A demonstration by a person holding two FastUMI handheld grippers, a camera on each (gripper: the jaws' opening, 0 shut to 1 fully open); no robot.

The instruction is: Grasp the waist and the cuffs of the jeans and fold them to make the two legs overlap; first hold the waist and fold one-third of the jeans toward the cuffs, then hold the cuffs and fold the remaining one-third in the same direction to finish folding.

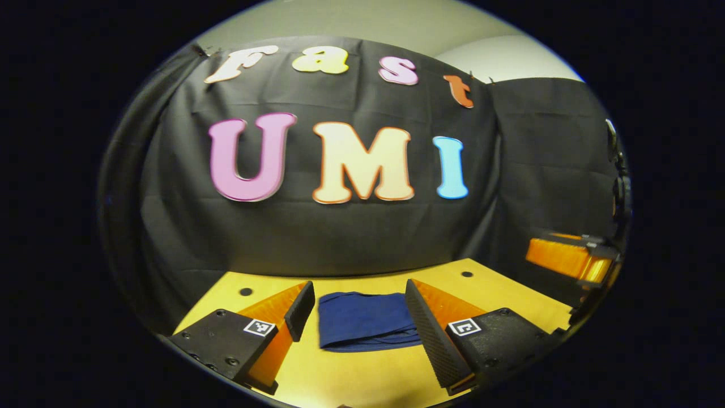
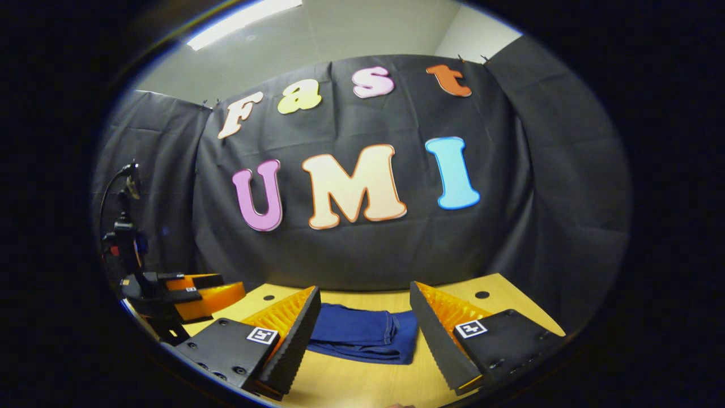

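The dark blue jeans (image 1: 365, 320) lie folded in a compact stack on the yellow table (image 1: 362, 374). In the left gripper view they sit ahead of my left gripper (image 1: 358, 309), between its two black-padded fingers, which stand open and apart from the cloth. In the right gripper view the folded jeans (image 2: 362, 334) show layered edges on their right side. My right gripper (image 2: 365, 314) is open too, raised in front of the stack with nothing held. The right gripper (image 1: 572, 258) also shows at the right edge of the left gripper view, and the left gripper (image 2: 192, 294) at the left edge of the right gripper view.
The black cloth wall (image 1: 340, 226) rises just behind the table's far edge. Small dark holes (image 1: 246, 292) mark the tabletop near the back. A stand with a black device (image 2: 122, 226) is at the left of the right gripper view.
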